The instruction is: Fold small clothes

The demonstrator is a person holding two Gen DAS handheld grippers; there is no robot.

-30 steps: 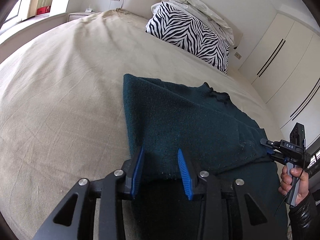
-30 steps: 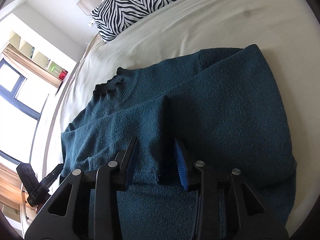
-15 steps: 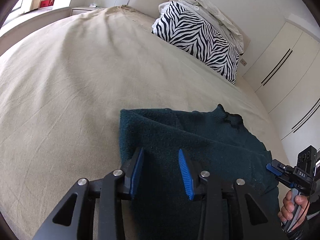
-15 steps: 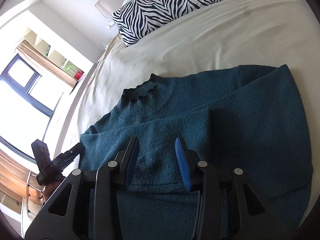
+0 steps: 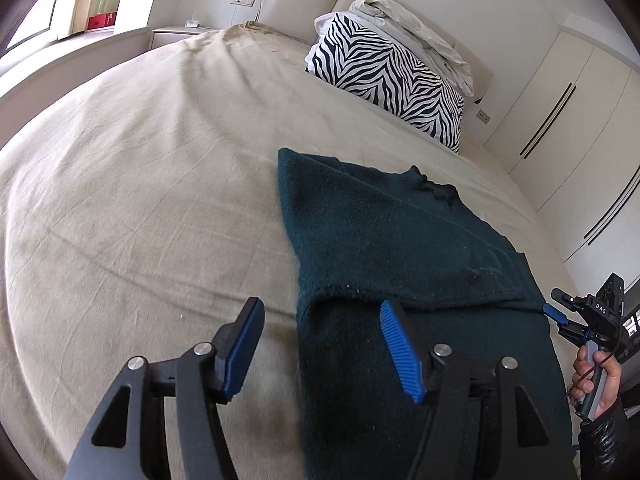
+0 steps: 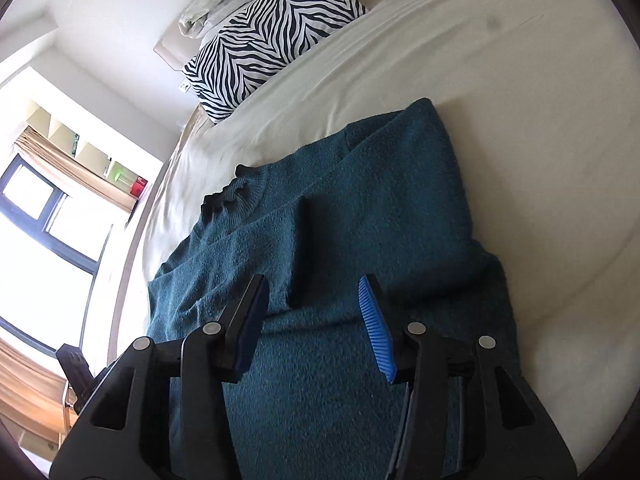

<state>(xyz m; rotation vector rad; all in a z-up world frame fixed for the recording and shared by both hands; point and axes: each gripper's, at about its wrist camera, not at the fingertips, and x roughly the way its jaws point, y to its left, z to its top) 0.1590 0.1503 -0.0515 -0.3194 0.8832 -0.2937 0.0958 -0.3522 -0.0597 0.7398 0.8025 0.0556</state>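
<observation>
A: Letting go, are you? Your left gripper [image 5: 320, 344] has its jaws opening, and nothing is pinched between the blue pads [image 5: 400, 354]; only the sweater's [image 5: 380, 232] left edge passes under the gap.

B: What about your other hand?

A: Your right gripper [image 6: 312, 320] is opening as well. Its pads stand clear above the knit, gripping nothing.

B: Where does the sweater lie, then?

A: Flat on the bed [image 5: 140, 200], near you, with the dark collar [image 6: 224, 196] pointing to the far end where the zebra pillow [image 5: 384, 76] leans at the headboard. The sleeves appear folded across the chest; in the right view one folded layer ends in a straight edge just beyond your fingertips.

B: Why place it like that?

A: My guess is that you are narrowing it into a strip before folding the hem up towards the collar. The wide, plain sheet gives you room to smooth it, and holding one gripper at each side lets you lay a layer down evenly.

B: Any writing to read?

A: On your right gripper, seen at the right edge of the left view, small white letters look like "DAS" [image 5: 601, 307]. The sweater shows no label, and the red box [image 5: 98, 22] on the far shelf is too small to read.
</observation>
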